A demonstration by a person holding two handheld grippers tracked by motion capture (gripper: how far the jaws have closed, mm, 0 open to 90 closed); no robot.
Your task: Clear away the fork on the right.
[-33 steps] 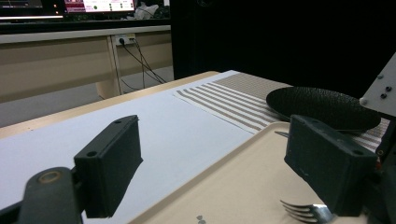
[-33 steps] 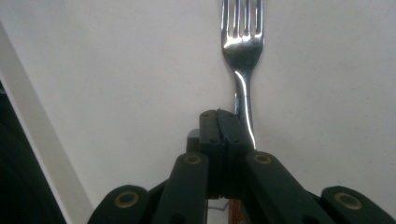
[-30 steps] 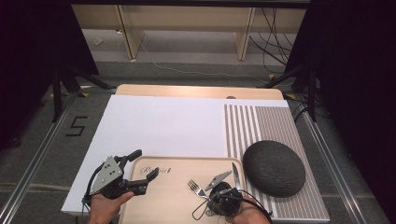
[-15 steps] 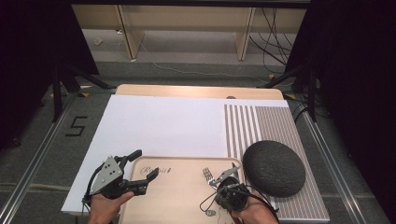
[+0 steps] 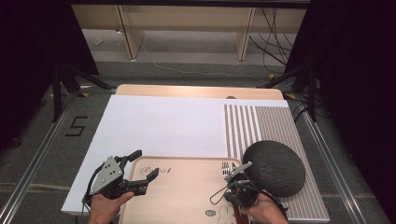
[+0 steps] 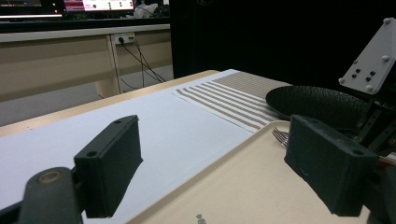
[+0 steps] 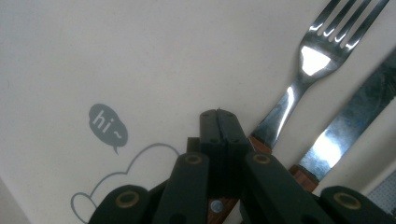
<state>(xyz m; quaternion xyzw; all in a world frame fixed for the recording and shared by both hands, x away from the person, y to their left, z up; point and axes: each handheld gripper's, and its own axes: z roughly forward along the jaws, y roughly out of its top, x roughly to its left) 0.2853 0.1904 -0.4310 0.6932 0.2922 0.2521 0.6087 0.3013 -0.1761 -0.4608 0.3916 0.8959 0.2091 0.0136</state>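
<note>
A white sheet [image 5: 163, 126] covers most of the wooden table [image 5: 196, 91], filling the middle of the high view, and a striped placemat [image 5: 266, 126] lies along its right side, running from mid-frame down to the lower right. On the near part of that placemat rests a dark, round, rough-surfaced plate [image 5: 275, 167]; in the left gripper view the plate [image 6: 317, 105] sits at the right, beyond the tray's far edge. A beige tray [image 5: 182, 186] occupies the bottom centre of the high view, with script lettering near its upper left corner and a small printed drawing near its lower edge; the right gripper view shows that drawing close up as a grey speech bubble reading "hi" over a cloud outline, at the lower left. The left gripper [image 5: 135, 175] sits at the lower left of the high view, held in a hand [image 5: 106, 207] at the bottom edge, its jaws standing wide apart across the tray's left rim with nothing between them; the left gripper view confirms the wide gap. The right gripper [image 5: 232, 179] is at the lower right of the tray, just beside the plate, with its jaws pressed together above a wooden handle. A fork [image 7: 303, 79] with that wooden handle lies on the tray, its tines towards the upper right of the right gripper view, and a knife [image 7: 355, 126] lies just to its right, parallel to it.
</note>
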